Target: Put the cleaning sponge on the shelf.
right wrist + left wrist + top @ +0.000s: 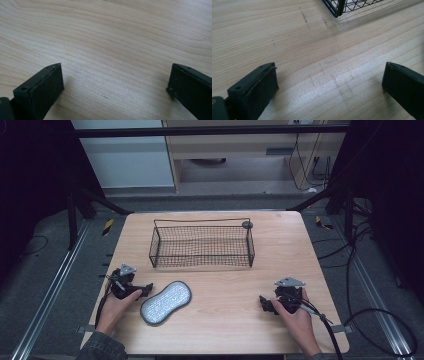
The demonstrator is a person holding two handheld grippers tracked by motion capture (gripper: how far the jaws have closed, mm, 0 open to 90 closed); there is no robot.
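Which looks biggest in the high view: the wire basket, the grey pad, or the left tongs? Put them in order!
1. The wire basket, by far the biggest.
2. The grey pad, peanut-shaped, lying flat on the table.
3. The left tongs, a bit smaller than the pad, though the hand covers part of them.

Left gripper view's top edge crops the wire basket (352,6).

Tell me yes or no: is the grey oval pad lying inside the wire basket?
No. In the high view the grey oval pad lies flat on the bare table, in front of the wire basket and beside the left tool.
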